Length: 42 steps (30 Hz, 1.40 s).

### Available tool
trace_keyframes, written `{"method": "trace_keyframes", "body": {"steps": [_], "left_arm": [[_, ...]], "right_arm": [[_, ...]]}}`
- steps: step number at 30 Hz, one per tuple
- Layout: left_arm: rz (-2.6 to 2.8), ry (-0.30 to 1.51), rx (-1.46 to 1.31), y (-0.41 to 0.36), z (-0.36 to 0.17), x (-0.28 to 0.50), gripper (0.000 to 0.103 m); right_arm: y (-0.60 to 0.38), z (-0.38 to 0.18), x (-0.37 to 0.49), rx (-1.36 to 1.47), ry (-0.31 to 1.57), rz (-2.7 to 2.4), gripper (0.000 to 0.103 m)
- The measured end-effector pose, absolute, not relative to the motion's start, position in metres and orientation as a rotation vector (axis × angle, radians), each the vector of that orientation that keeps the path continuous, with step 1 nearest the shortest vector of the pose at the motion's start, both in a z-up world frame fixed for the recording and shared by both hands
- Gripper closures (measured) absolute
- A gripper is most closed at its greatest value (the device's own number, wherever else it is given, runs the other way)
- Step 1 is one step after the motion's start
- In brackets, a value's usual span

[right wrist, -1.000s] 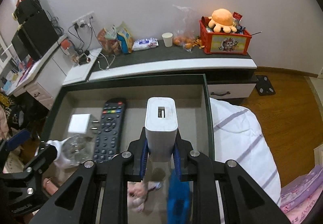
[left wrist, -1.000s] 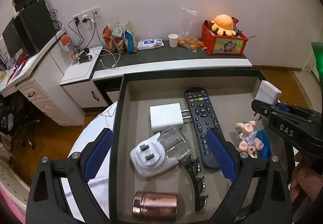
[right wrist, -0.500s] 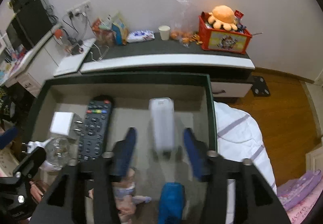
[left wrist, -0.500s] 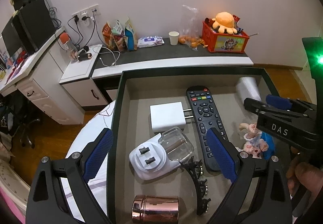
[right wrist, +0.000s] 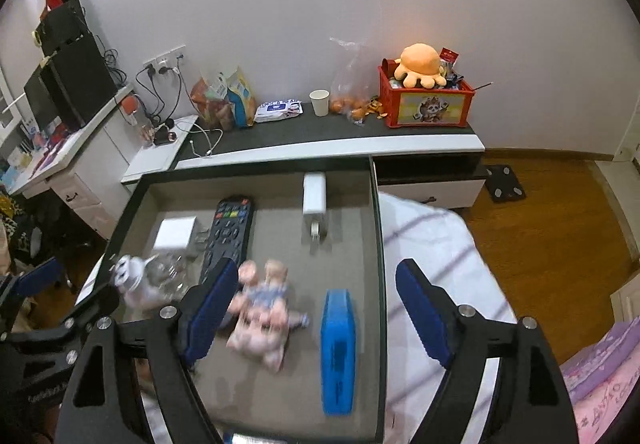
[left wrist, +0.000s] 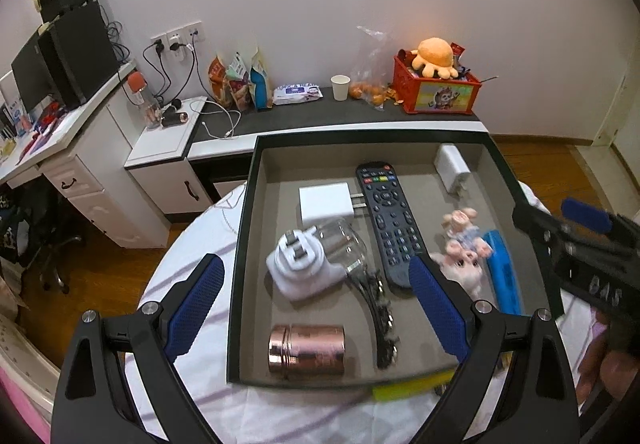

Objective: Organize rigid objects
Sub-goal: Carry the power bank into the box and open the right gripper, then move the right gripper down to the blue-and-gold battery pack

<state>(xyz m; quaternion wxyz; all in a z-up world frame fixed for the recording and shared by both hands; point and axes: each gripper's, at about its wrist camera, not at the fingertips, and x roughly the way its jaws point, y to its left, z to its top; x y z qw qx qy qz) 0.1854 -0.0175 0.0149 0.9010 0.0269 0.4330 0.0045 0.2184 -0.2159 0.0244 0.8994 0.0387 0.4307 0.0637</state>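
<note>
- Looking down into a shallow dark-rimmed tray (left wrist: 242,244) on a striped white sheet (left wrist: 192,256), we go left to right.
- Left gripper (left wrist: 316,304): we see its blue pads spread wide, one over the sheet outside the tray's left wall, the other over the tray floor; nothing between them, nothing held.
- Far left in the tray: a white travel plug (left wrist: 298,268) with a clear glass piece (left wrist: 340,244) touching it; behind them a white square charger (left wrist: 326,202), prongs pointing at the remote.
- Front left: a copper cylinder (left wrist: 307,344) lying on its side.
- A black hair clip (left wrist: 380,316) runs from the glass piece toward the front wall.
- Middle: a black remote (left wrist: 390,220), lengthwise, buttons up.
- Right of the remote: a pink pig doll (right wrist: 264,312), blurred in the right wrist view, then a blue flat bar (right wrist: 338,348) near the right wall.
- Back right corner: a white power bank (right wrist: 315,194) lying flat with a small loop at its near end, well apart from either gripper.
- Right gripper (right wrist: 316,316): we see its jaws opening, already wide, above the doll and the blue bar; pads touch nothing.
- Beyond the tray: a low cabinet (right wrist: 360,130) with a red toy box (right wrist: 426,102).
</note>
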Motion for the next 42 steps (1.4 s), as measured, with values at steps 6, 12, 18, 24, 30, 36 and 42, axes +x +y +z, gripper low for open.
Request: {"method": "trace_keyframes", "body": {"steps": [6,12,18,24,30,36,42], "left_arm": [[-0.001,0.888,0.067,-0.024,0.018,0.15,0.008],[-0.032,0.94,0.085,-0.037,-0.002,0.116,0.008],[-0.069,1.0,0.116,-0.064,-0.028,0.095,0.008],[-0.06,1.012,0.124,-0.071,-0.035,0.089,0.008],[-0.047,1.045,0.109,-0.055,-0.047,0.089,0.008],[-0.04,1.063,0.092,-0.041,-0.055,0.094,0.008],[-0.032,1.075,0.079,-0.031,-0.059,0.101,0.008]], "right_arm": [[-0.218,0.024,0.163,0.108,0.878,0.14,0.02],[-0.242,0.016,0.115,0.173,0.872,0.126,0.02],[-0.266,0.0,0.089,0.214,0.897,0.103,0.02],[-0.271,-0.009,0.085,0.196,0.914,0.121,0.02],[-0.253,-0.026,0.091,0.125,0.964,0.191,0.02],[-0.232,-0.04,0.099,0.048,1.006,0.243,0.02],[-0.219,-0.051,0.108,0.014,1.042,0.269,0.02]]}}
